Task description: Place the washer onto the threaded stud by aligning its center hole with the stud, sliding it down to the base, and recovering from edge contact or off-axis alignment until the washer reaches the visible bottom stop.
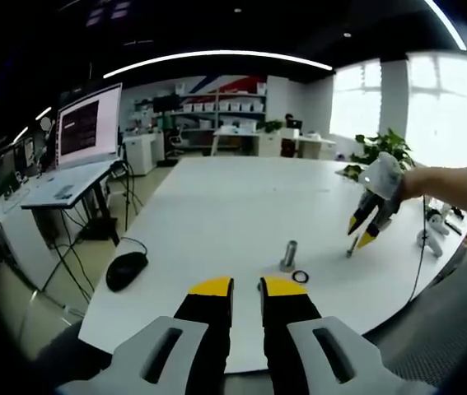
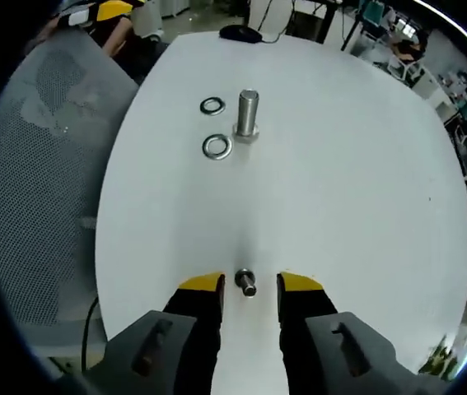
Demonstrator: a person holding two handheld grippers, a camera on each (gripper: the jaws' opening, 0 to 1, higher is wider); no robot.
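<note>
White table (image 2: 340,189). Landmark: upright threaded stud (image 2: 247,113) standing on its hex base. Left of the stud in the right gripper view, two washers flat on the table: the darker washer (image 2: 212,105) beside its top, the bright washer (image 2: 217,146) just beside its base; neither on the stud. Nearer the camera, a small bolt (image 2: 245,282) between the right gripper (image 2: 249,284) jaws, spread, not touching it. Left gripper (image 1: 246,286) jaws slightly apart, holding nothing, short of the stud. Computer mouse (image 1: 126,270) well left of it.
</note>
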